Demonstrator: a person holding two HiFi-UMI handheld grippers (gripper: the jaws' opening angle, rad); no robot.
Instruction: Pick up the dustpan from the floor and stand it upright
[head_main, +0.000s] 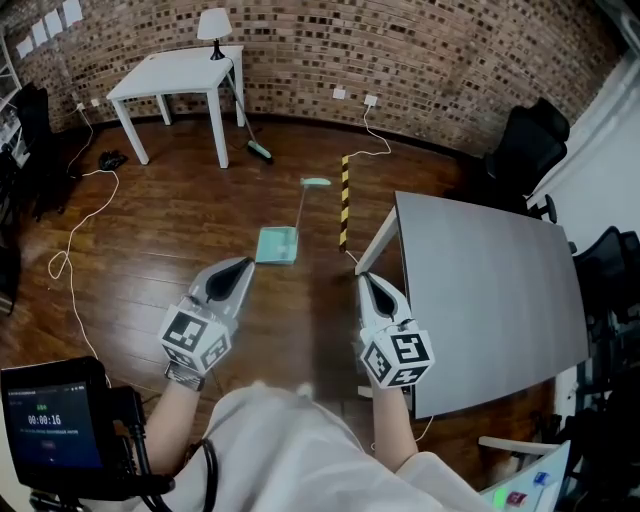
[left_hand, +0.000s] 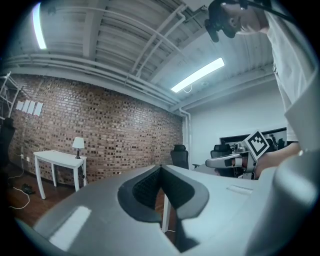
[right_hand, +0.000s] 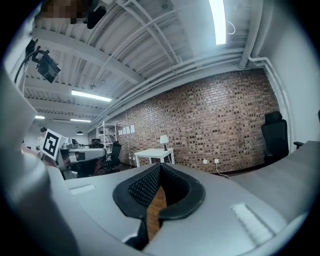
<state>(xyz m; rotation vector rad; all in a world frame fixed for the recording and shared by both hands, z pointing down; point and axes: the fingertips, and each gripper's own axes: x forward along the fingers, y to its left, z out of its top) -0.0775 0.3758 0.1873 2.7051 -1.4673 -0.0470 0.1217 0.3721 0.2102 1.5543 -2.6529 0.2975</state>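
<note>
A teal dustpan (head_main: 277, 245) lies flat on the wooden floor, its long handle (head_main: 303, 205) running away from me to a teal grip. My left gripper (head_main: 244, 265) hovers just this side of the pan, slightly left of it, jaws shut and empty. My right gripper (head_main: 364, 278) is held to the pan's right, beside the grey table's corner, also shut on nothing. In the left gripper view the left gripper (left_hand: 160, 168) points level at the brick wall, jaws together; the dustpan is out of sight there. The right gripper (right_hand: 159, 168) in its own view likewise shows closed jaws.
A grey table (head_main: 480, 290) stands close on the right. A yellow-black striped strip (head_main: 345, 200) runs by its corner. Farther off are a white table (head_main: 175, 75) with a lamp (head_main: 214, 25), a broom (head_main: 258, 150), floor cables (head_main: 72, 245) and black chairs (head_main: 525, 145).
</note>
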